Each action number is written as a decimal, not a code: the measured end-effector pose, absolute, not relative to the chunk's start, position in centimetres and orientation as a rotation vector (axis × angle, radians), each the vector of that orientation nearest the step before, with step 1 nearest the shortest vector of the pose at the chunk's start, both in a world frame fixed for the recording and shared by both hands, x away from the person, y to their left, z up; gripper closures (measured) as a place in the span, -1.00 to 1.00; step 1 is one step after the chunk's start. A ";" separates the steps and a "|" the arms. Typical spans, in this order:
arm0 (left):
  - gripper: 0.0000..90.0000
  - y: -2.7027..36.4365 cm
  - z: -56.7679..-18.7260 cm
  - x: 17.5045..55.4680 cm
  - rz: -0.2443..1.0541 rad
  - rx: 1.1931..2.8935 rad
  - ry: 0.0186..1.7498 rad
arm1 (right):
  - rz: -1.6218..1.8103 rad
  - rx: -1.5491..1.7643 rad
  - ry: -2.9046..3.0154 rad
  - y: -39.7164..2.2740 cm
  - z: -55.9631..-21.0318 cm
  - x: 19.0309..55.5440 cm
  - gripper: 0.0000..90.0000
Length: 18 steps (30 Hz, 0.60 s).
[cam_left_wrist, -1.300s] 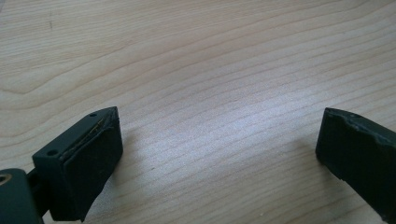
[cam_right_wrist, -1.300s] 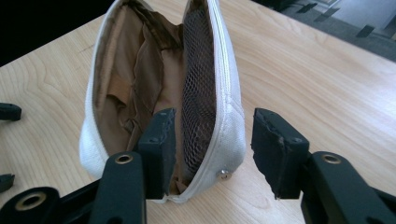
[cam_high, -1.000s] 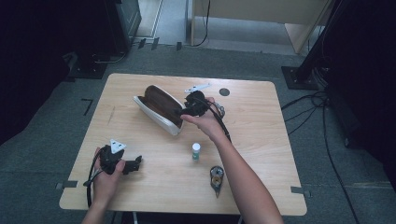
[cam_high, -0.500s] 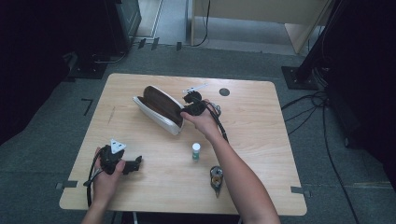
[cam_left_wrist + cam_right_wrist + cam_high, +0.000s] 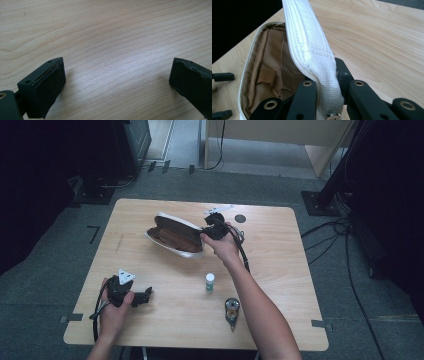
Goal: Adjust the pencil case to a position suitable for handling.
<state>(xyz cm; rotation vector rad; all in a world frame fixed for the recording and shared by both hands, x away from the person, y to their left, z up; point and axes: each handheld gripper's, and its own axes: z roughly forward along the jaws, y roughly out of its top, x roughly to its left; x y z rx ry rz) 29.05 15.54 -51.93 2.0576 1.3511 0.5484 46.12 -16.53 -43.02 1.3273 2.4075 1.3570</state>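
The right tongs [image 5: 325,100] have just been closing and now pinch the white cloth edge of the pouch [image 5: 176,236]; the jaws press on both sides of that edge, close to a small metal zip end; the pouch lies open on the far middle of the worktop [image 5: 280,265], with its brown inside facing up

The left tongs [image 5: 142,296] rest near the front left corner; their jaws stand wide apart with nothing between them, just bare wood under them

The step in hand looks like holding the pouch open so things can go in; to do it well, I think the right tongs should keep a firm pinch on the thick stitched edge and lift it only a little, so the mouth stays wide and the cloth does not slip out; the left tongs are free to fetch a thing

The high view shows the whole worktop, with a small white bottle [image 5: 210,282] and a small dark round thing [image 5: 231,309] near the front, well apart from the pouch; I cannot tell what the round thing is

The right tongs view shows the pinch up close, the weave of the white cloth, and a small tan tab [image 5: 265,75] inside the brown lining; the left tongs view shows how wide those jaws are
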 end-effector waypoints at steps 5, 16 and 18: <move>-0.98 15.5 -51.9 29.1 0.549 2.057 1.351 | 1.382 1.335 2.372 -18.1 -42.6 45.4 0.82; -0.98 15.5 -51.9 29.0 0.549 2.059 1.350 | 1.415 1.427 2.345 -21.1 -44.1 43.4 0.82; -0.98 15.5 -51.9 29.0 0.549 2.060 1.350 | 1.416 1.444 2.346 -21.5 -44.3 43.0 0.82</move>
